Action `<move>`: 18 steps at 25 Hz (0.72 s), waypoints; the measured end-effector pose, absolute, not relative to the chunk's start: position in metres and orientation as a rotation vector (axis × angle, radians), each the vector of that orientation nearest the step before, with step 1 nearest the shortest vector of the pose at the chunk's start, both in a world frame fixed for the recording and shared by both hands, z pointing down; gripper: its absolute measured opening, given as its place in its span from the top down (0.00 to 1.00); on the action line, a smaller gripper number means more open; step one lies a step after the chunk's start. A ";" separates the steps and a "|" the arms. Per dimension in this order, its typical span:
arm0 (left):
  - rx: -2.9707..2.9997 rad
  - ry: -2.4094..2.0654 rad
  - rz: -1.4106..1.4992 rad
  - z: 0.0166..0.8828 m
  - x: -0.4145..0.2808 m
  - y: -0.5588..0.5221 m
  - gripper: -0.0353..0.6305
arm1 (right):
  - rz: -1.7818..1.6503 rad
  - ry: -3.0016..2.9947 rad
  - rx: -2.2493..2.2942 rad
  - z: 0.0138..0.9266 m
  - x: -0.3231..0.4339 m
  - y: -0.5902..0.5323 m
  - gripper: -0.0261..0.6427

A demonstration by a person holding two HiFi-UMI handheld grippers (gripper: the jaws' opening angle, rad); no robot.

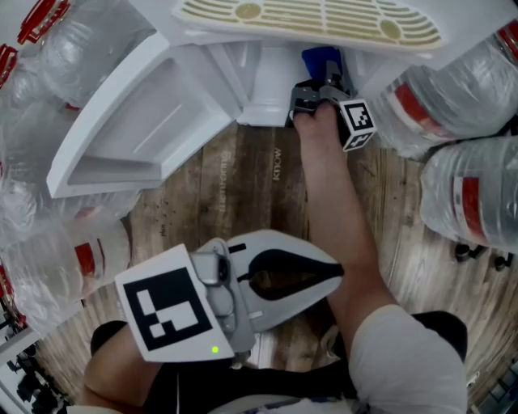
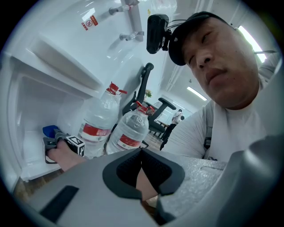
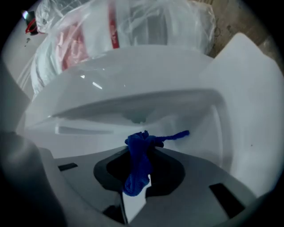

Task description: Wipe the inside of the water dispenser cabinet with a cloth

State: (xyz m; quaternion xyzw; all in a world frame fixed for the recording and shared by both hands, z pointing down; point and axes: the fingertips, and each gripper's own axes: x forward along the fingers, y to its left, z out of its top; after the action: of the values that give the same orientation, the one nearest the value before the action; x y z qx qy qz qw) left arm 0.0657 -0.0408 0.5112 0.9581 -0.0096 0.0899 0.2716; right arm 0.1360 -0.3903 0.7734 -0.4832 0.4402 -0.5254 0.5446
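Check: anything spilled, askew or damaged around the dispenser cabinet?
Nothing stands out. The right gripper holds the blue cloth inside the white cabinet; the left gripper is shut and empty, away from it.

Deep blue is seen on the cloth [image 3: 140, 155], set against the plain white cabinet [image 3: 111, 115]. Cream-yellow slots are shown on the far grille [image 1: 307, 20]. Red labels are carried by the clear bottles [image 1: 453, 105]. The floor [image 1: 243, 186] is streaked with brown grain. Black-and-white squares are printed on the near marker cube [image 1: 166, 311].
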 end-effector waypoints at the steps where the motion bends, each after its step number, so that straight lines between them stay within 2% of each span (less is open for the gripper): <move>1: 2.582 -0.024 0.242 0.511 0.066 -0.041 0.94 | -1.263 1.021 -1.147 0.778 0.136 -0.393 0.85; 18: 2.574 -0.020 0.238 0.509 0.069 -0.039 0.94 | -1.307 0.837 -1.203 0.806 0.146 -0.324 0.86</move>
State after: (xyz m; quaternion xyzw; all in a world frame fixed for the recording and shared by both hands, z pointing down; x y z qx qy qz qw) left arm 0.0689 -0.0389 0.5088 0.9574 -0.0073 0.0887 0.2749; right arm 0.1459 -0.3238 0.8056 -0.5094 0.3544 -0.5533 0.5556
